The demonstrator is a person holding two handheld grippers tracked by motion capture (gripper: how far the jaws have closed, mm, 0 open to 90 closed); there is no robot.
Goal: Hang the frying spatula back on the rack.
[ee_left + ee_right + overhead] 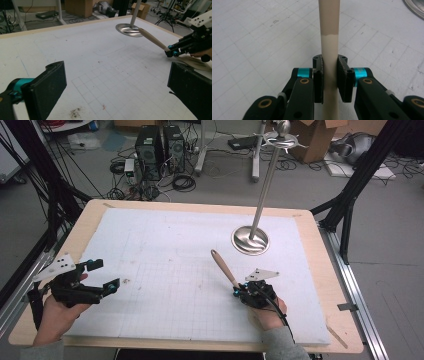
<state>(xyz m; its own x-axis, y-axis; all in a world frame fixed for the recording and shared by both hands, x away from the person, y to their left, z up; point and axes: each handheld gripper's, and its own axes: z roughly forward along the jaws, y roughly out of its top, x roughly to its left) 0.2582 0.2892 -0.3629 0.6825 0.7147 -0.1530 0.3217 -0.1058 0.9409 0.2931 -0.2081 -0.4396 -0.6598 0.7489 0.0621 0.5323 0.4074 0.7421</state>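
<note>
A utensil with a wooden handle (pixel 222 265) and a cream lower shaft lies slanted over the white gridded mat (pixel 165 250), with the handle end pointing toward a metal stand. My right gripper (pixel 236 291) is shut on it. In the right gripper view both pads press the cream shaft (pixel 329 82) just below where the wood (pixel 329 20) begins. In the left gripper view the handle (pixel 152 38) rises from the right gripper (pixel 172 52), with a flat cream blade (pixel 192 62) beneath that hand. My left gripper (pixel 104 275) hovers at the mat's left edge, open (pixel 117 85) with nothing between its pads.
A metal stand with a round base (pixel 250 240) and a tall pole rises at the back right of the mat, close beyond the handle's tip. The mat lies on a wooden table (pixel 330 270). Computers, cables and boxes sit on the floor behind.
</note>
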